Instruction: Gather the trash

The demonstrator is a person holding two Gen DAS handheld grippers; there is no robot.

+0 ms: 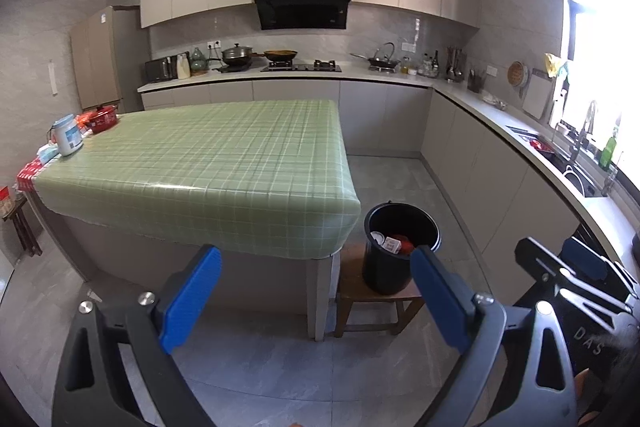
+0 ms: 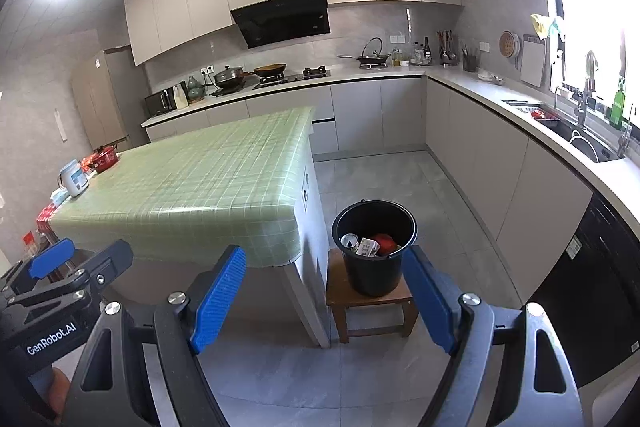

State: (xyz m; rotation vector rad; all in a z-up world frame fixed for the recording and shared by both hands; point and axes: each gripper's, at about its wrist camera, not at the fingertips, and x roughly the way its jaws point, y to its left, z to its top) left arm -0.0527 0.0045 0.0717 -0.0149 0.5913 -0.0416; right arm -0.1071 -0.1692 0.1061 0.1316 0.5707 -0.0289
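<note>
Both grippers hang in the air short of the table [image 1: 208,155], fingers spread wide with nothing between them — the left gripper [image 1: 316,291] and the right gripper [image 2: 324,291] side by side. The trash sits in a black bucket [image 2: 374,267]: a can [image 2: 349,240], a small carton [image 2: 368,247] and something red [image 2: 385,243]. The bucket stands on a low wooden stool [image 2: 370,303] just beside the table's near right corner. A white jar [image 1: 67,135] and a red pot [image 1: 102,119] stand along the table's left edge — well apart from the bucket.
</note>
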